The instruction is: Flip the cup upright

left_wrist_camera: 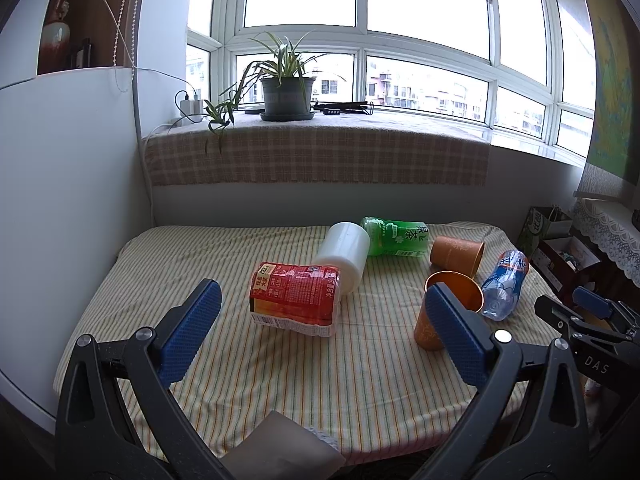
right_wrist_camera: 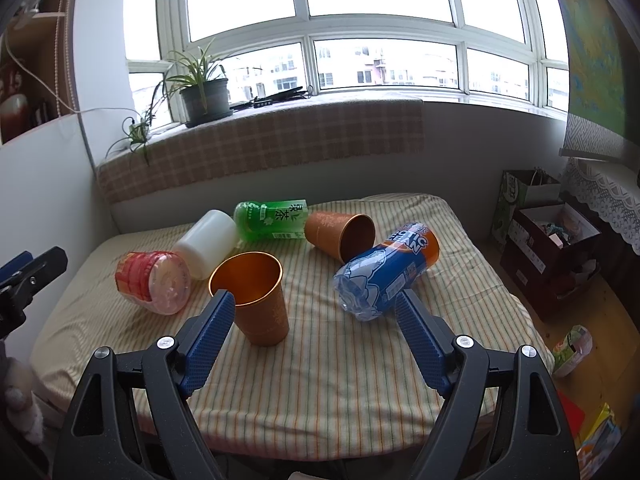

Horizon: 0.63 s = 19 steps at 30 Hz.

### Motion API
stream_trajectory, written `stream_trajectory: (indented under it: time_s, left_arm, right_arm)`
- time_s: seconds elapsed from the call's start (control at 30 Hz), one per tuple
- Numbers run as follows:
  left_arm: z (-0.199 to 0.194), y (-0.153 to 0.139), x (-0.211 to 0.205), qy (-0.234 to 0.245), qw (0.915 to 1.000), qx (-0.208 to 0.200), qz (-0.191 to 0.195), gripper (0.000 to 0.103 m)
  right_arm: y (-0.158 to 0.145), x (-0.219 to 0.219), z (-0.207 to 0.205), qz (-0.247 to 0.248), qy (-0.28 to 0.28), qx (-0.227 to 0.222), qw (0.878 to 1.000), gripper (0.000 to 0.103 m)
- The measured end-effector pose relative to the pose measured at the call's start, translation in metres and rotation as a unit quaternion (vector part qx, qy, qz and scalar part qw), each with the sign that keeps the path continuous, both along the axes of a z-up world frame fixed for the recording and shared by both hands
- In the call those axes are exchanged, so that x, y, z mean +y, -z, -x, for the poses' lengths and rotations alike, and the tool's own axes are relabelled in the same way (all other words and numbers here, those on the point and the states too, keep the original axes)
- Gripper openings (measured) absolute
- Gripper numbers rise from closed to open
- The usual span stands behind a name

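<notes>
Hovering spread-fingered, right claw [right_wrist_camera: 316,304] faces upright cup [right_wrist_camera: 256,300].

— What are my grippers looking at?

— A striped cloth [right_wrist_camera: 360,368], soft and matt. My finger pads [right_wrist_camera: 208,344] are looking like bumpy blue rubber on smooth black plastic.

— And the cups?

— The standing cup [right_wrist_camera: 260,304] is shining like orange metal inside. The blue bottle [right_wrist_camera: 384,272] is looking like clear, crinkly, glossy plastic.
</notes>
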<state>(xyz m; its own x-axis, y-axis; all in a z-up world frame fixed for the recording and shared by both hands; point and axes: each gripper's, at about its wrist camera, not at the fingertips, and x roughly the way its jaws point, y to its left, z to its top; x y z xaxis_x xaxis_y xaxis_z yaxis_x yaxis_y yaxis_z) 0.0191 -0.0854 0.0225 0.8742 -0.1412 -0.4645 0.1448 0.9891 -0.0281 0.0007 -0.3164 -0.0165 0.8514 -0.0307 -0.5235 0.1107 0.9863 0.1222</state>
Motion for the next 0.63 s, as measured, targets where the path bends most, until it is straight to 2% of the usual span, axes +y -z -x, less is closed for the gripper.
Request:
stream_trajectory:
  time_s: [0.63]
  left_arm:
    - [0.0025, 0.0025, 0.0069, -0.012, 0.9999, -0.008, -0.003, 0.103]
  right_arm:
    - [0.0061, 0.0003, -0.004, -0.004, -0.006, 0.011, 1.0, 0.082]
